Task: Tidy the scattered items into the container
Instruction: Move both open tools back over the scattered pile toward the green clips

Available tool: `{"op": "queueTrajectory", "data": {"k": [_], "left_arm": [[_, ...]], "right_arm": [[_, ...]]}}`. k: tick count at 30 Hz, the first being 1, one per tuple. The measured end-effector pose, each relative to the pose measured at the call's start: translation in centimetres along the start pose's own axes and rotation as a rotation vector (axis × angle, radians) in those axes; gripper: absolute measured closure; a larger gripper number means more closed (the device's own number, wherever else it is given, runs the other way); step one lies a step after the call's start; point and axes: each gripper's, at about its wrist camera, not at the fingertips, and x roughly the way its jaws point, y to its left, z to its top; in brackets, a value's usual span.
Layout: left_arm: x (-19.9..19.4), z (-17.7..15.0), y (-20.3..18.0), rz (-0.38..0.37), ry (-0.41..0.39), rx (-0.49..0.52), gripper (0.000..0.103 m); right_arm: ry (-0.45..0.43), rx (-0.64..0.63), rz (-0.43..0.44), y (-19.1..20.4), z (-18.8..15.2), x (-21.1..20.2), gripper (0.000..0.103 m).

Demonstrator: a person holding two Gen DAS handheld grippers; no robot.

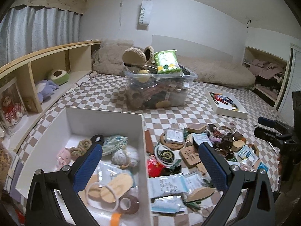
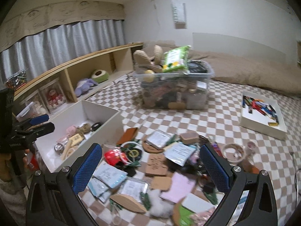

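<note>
A white open box [image 1: 105,124] sits on the checkered bed cover and holds rope knots, a pink toy, yarn balls, wooden discs and tape. To its right lies a pile of scattered items: a red packet [image 1: 155,166], white-blue sachets [image 1: 167,185], a wooden coaster [image 1: 190,155]. My left gripper [image 1: 150,141] hangs open and empty over the box's right wall. My right gripper [image 2: 150,146] hovers open and empty over the same pile, near the red packet [image 2: 112,155]. In the right wrist view the box [image 2: 101,111] sits at the left, with the left gripper [image 2: 50,121] beside it. The right gripper [image 1: 258,126] shows at the left wrist view's right edge.
A clear storage bin [image 1: 160,86] heaped with slippers and a green pack stands behind the pile. A white tray of pens [image 2: 263,126] lies at the right. A wooden shelf [image 1: 47,56] with plush toys runs along the left. A beige blanket [image 1: 216,69] lies at the back.
</note>
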Motion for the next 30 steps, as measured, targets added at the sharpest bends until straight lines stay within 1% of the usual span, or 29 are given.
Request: {"op": "queueTrajectory", "data": {"k": [6, 12, 19, 25, 30], "left_arm": [[0.7, 0.1, -2.3, -0.020, -0.002, 0.027, 0.000], [1.5, -0.3, -4.1, -0.043, 0.015, 0.037, 0.000], [2.4, -1.5, -5.6, -0.075, 0.050, 0.040, 0.000], [3.2, -2.6, -6.8, -0.075, 0.086, 0.041, 0.000], [3.8, -3.9, -8.2, -0.085, 0.110, 0.076, 0.000]], "right_arm": [[0.003, 0.034, -0.042, -2.5, -0.9, -1.0, 0.000], [0.008, 0.052, -0.070, -4.1, -1.8, -1.7, 0.000], [0.022, 0.064, -0.095, -4.8, -3.4, -2.1, 0.000], [0.037, 0.080, -0.114, -4.7, -5.1, -1.8, 0.000], [0.062, 0.098, -0.106, -4.6, -7.0, -1.1, 0.000]]}}
